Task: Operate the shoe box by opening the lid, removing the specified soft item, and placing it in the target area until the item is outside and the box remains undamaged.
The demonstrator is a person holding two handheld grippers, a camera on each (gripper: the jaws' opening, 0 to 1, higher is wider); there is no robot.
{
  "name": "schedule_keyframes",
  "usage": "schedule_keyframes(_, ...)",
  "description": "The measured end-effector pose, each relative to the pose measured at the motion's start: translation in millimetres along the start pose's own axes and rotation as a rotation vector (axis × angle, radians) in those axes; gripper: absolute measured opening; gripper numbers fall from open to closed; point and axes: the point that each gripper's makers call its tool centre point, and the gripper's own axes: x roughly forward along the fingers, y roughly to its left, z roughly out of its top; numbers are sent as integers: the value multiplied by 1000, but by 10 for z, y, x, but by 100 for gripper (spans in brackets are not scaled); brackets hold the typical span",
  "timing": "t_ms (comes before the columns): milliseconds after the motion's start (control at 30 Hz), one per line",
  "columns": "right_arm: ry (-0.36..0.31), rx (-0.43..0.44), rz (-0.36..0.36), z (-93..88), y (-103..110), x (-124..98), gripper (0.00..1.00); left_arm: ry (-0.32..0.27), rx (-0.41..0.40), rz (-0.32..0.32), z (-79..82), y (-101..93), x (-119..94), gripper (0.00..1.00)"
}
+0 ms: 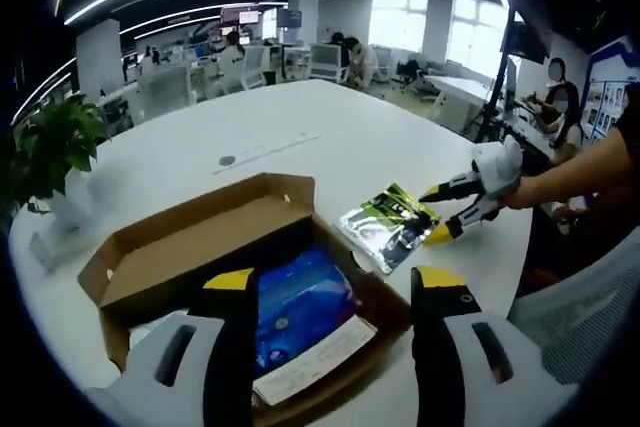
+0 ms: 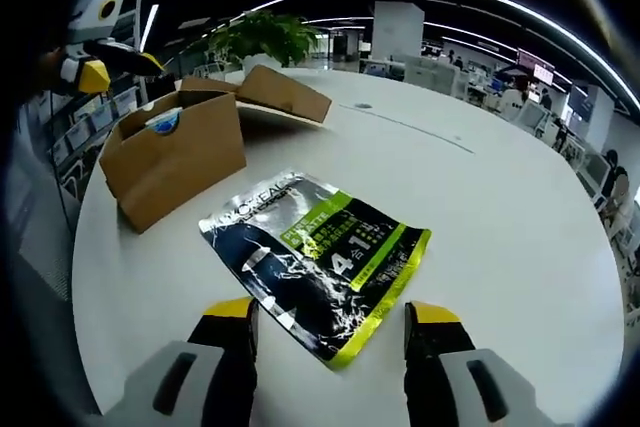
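The brown cardboard shoe box (image 1: 160,267) (image 2: 180,152) stands open on the white table, its lid flap folded back. Inside lies a blue soft pack (image 1: 300,302) with a white label. My left gripper (image 1: 335,287) is open, its yellow-tipped jaws hovering over the box. A shiny black and green pouch (image 1: 390,224) (image 2: 320,257) lies flat on the table beside the box. My right gripper (image 2: 330,315) (image 1: 445,212) is open just behind the pouch's near edge, holding nothing.
A potted plant (image 1: 55,147) (image 2: 262,35) stands by the table edge beyond the box. The white round table (image 1: 340,127) (image 2: 500,207) stretches wide past the pouch. Office desks and seated people fill the background. A person's arm (image 1: 580,172) holds the right gripper.
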Motion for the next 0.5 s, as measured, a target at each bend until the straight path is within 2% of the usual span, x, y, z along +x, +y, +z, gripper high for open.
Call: schedule_keyframes(500,-36,-4,40,189,37,168,58,-1,-19,44,-166,267,-222,63)
